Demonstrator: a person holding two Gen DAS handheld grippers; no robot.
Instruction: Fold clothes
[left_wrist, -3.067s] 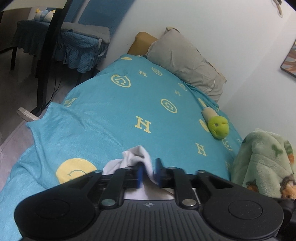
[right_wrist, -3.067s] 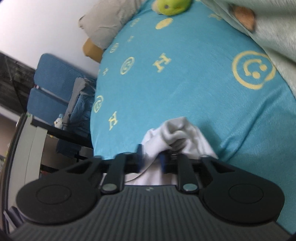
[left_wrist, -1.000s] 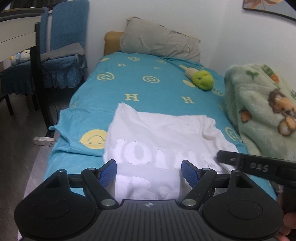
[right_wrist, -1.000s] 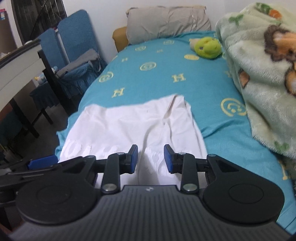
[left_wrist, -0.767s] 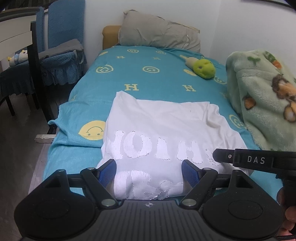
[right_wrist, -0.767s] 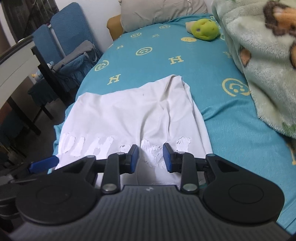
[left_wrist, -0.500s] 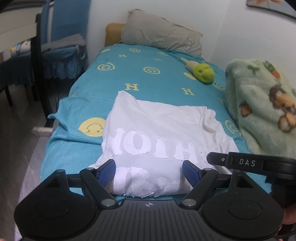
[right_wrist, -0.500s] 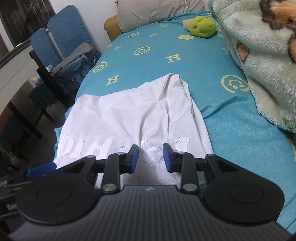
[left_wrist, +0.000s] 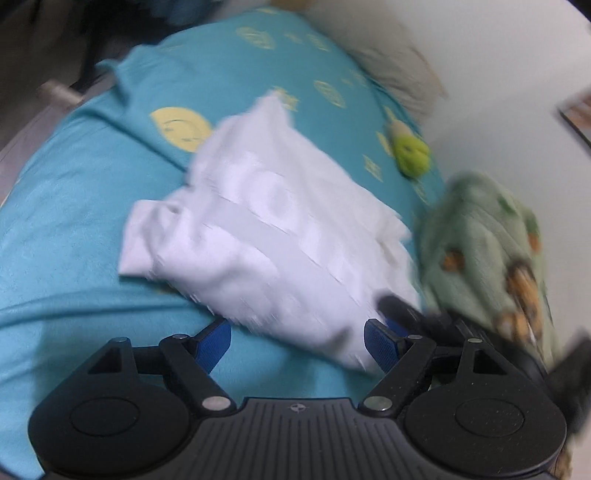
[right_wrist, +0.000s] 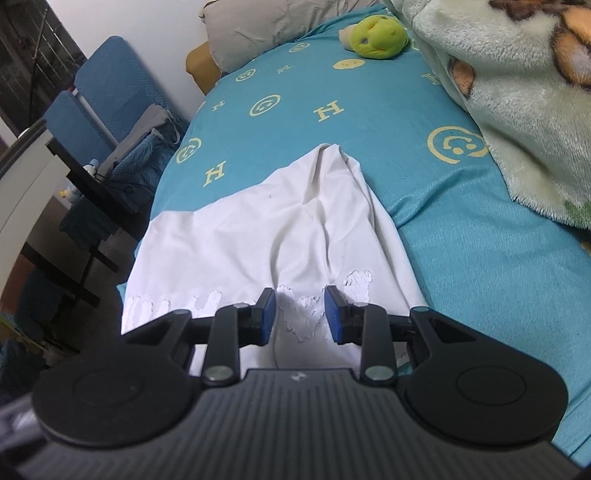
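the shirt (right_wrist: 258, 236) lies spread on the bed (right_wrist: 461, 236), both grippers' jaws apart and empty; next, grip an edge to fold.

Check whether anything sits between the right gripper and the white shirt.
Nothing visible does. The right gripper hangs open directly over the near part of the white shirt, which lies spread on the blue bedsheet. The green plush toy lies far beyond.

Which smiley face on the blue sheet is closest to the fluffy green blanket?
The big yellow ring smiley beside the fluffy green blanket, on the right side of the blue sheet. The other smileys sit farther left or up by the pillow.
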